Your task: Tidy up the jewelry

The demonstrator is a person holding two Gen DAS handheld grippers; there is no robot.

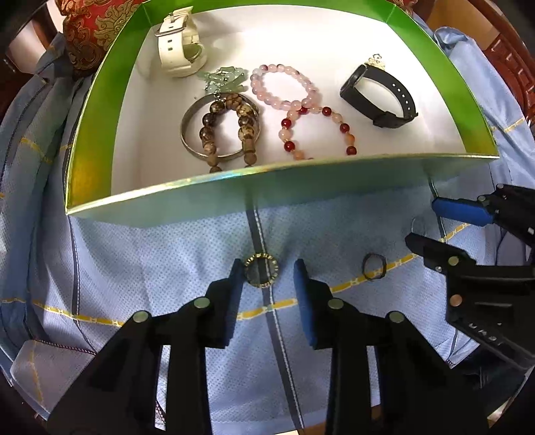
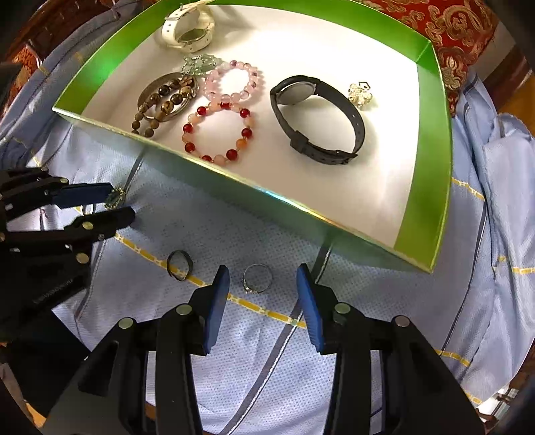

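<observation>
A green box [image 1: 234, 197] [image 2: 234, 174] with a white floor holds a white watch [image 1: 179, 43], a black watch [image 1: 379, 97], a metal bangle [image 1: 217, 134], brown, pink and red bead bracelets, a jade pendant and a brooch [image 2: 360, 95]. My left gripper [image 1: 267, 271] is open, its fingers either side of a gold-rimmed ring [image 1: 261, 270] on the blue cloth. My right gripper [image 2: 263, 279] is open around a silver ring [image 2: 256, 278]. A dark ring [image 1: 374, 266] [image 2: 179, 265] lies on the cloth between the two grippers.
The blue striped cloth [image 1: 167, 267] is wrinkled and covers the table. A red and gold brocade cushion [image 1: 90, 30] [image 2: 448, 30] sits behind the box. Dark wood furniture [image 1: 508, 57] shows at the edges.
</observation>
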